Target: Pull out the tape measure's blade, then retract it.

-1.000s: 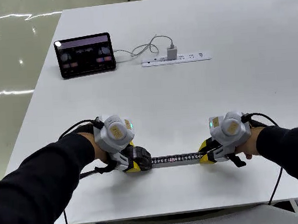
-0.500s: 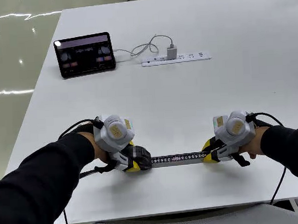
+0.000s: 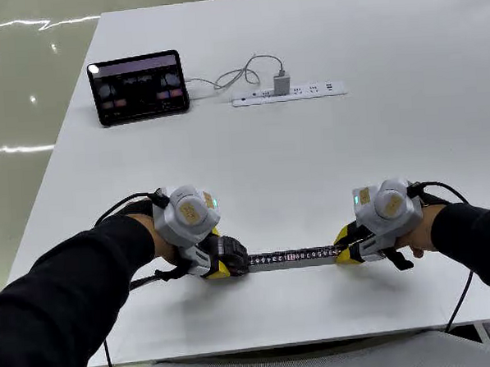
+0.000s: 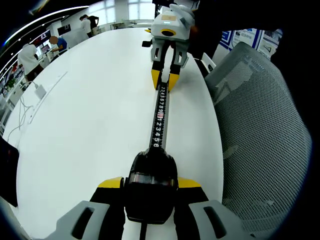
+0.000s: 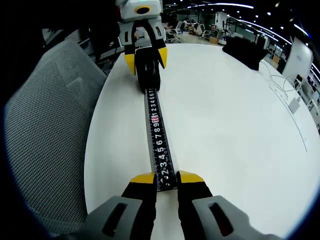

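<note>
The left claw [image 4: 150, 183] is pressed tight on the tape measure case [image 3: 230, 256]. It holds the black case from both sides, down on the near left part of the white table [image 3: 309, 147]. The right claw [image 5: 166, 179] is pinching the end of the blade [image 5: 156, 130], with one yellow tip on each edge. It sits on the near right part of the table, well apart from the left claw.

The blade runs flat and straight between the two claws, just along the near edge of the table. You can read the black numbers on it, and one mark is red. The case lies on the table with its mouth facing right, toward the other claw.

Far away on the left stands a tablet [image 3: 138, 87] with its screen lit. To the right of it lies a white power strip [image 3: 290, 93] with a charger [image 3: 283, 85] plugged in.

I think the first part of the job is mostly done, because a good stretch of blade is already out. It could be pulled out more, but I cannot say if that is needed. The second part is left to do: the blade must go all the way back into the case.
</note>
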Available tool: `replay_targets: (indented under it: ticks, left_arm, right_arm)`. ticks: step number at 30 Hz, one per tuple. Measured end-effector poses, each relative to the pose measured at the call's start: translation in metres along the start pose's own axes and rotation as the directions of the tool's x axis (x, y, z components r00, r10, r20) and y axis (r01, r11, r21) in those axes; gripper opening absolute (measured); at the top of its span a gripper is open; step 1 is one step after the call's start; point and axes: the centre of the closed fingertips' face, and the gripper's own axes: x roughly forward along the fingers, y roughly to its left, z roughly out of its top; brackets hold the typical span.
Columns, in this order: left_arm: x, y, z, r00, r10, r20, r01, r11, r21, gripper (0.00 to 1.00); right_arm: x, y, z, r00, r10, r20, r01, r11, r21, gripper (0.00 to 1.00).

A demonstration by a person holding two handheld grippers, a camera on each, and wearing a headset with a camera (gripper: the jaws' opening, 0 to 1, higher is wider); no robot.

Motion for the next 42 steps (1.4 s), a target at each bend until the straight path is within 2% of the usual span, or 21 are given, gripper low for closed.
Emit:
replay_targets:
  ticks: [42]
  left_arm:
    - [0.000, 0.001, 0.001, 1.0000, 0.003, 0.002, -0.003, 1.000, -0.003, 0.33]
  right_arm:
    - [-0.011, 0.000, -0.011, 1.0000, -0.002, -0.007, 0.002, 1.000, 0.009, 0.11]
